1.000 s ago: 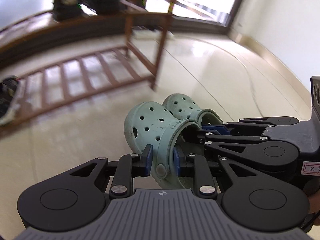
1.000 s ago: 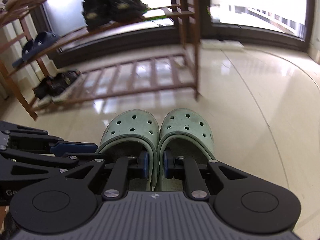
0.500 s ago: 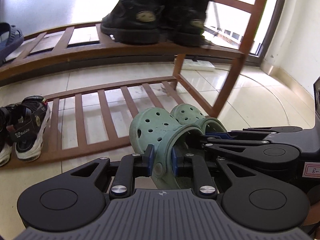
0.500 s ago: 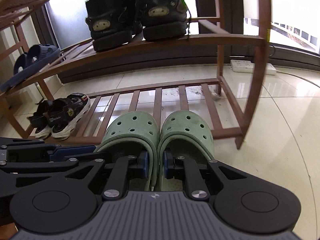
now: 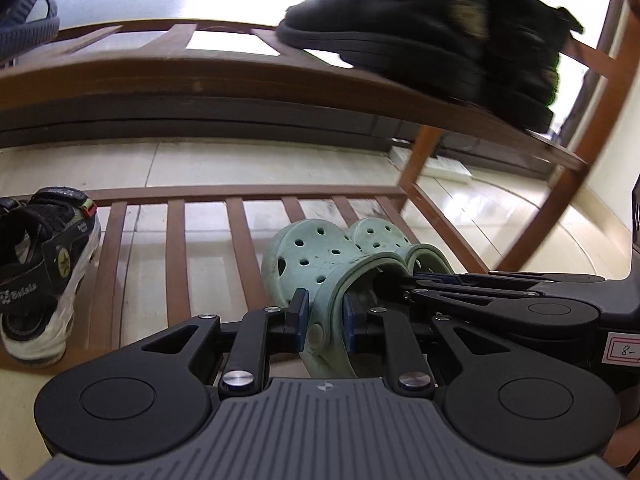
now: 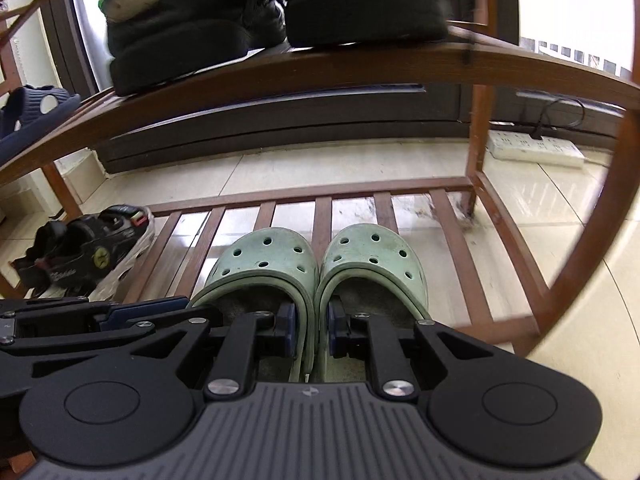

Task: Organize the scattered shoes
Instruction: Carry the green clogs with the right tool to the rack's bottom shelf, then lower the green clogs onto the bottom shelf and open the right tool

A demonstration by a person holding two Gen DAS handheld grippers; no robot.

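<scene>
Jaws clenched: the left gripper is clamped on the outer wall of the left clog, the right gripper across both clogs' adjoining inner walls. The pale green clogs, perforated and scuffed, are held side by side over the slatted bottom shelf of the wooden rack. Black boots are seen on the shelf above; sandals at left; a power strip behind.

Wooden slatted rack carries black shoes and sandals.
</scene>
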